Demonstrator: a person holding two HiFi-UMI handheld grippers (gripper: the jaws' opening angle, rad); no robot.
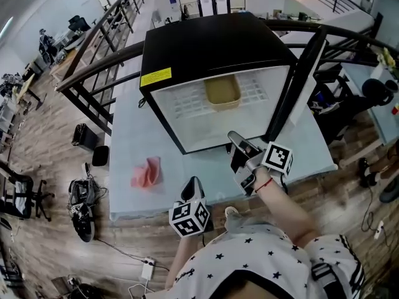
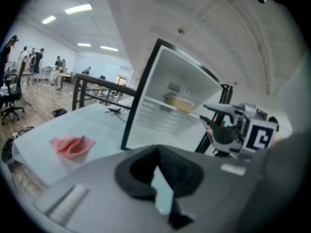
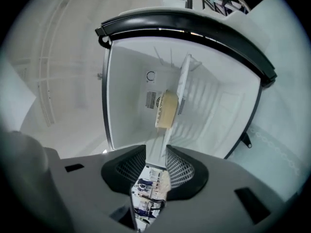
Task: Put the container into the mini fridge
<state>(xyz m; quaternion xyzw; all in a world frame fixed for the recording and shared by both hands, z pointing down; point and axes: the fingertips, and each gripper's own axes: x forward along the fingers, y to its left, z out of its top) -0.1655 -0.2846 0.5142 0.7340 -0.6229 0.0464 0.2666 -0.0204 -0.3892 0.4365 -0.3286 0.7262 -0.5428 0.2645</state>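
The person wears a white short-sleeved shirt (image 1: 265, 254) sprinkled with small black stars, and a thin red band (image 1: 264, 183) circles the right wrist. The left gripper (image 1: 193, 184) has a smooth grey shell and black fingers, and behind them sits a cube (image 1: 189, 218) faced with black-and-white square markers. The right gripper (image 1: 236, 140) is built alike, grey and black, with its own marker cube (image 1: 278, 157). In the right gripper view its pads (image 3: 181, 169) are black with a fine grid texture, set in a broad grey housing (image 3: 228, 183) with small dark rectangular slots. In the left gripper view the same grey housing carries a ribbed patch (image 2: 63, 205).
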